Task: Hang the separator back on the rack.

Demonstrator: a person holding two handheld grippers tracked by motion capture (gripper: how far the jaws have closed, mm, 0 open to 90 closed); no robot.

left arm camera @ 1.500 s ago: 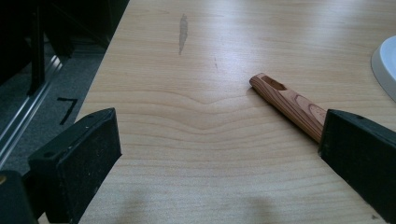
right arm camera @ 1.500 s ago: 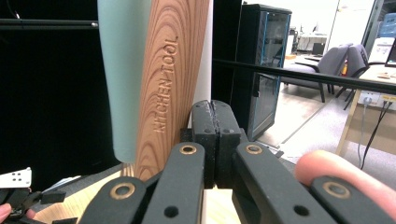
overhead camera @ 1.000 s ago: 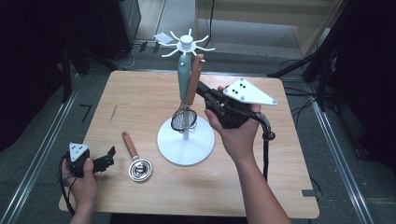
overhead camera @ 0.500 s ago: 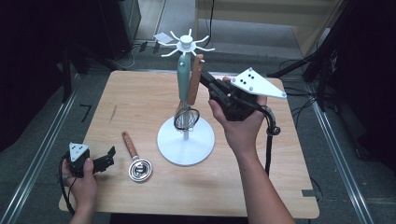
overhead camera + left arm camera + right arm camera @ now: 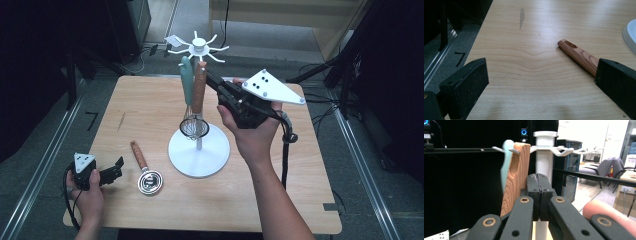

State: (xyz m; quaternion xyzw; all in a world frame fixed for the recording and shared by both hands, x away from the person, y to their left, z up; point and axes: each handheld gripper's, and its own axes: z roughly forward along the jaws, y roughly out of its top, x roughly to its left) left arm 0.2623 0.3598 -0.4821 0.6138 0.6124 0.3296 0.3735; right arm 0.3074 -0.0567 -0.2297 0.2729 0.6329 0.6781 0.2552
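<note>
A white utensil stand [image 5: 199,150] rises mid-table with hooks on top. From it hang a teal-handled whisk [image 5: 186,85] and a wooden-handled strainer [image 5: 200,90], whose mesh head sits low by the post. My right gripper [image 5: 210,78] is raised beside the wooden handle [image 5: 515,177], jaws shut together with nothing between them [image 5: 539,177]. A second wooden-handled strainer [image 5: 144,167] lies flat on the table. My left gripper [image 5: 114,171] rests at the front left, open, with that handle's end [image 5: 579,53] near its right jaw, untouched.
The wooden table [image 5: 150,110] ends close to the left gripper at its left edge [image 5: 477,42]. A cable [image 5: 286,150] trails from the right gripper. Dark equipment and metal rails surround the table.
The right gripper has tipped up and shifted slightly beside the stand. The hanging wooden handle now hangs straighter than before. The left gripper has stayed put.
</note>
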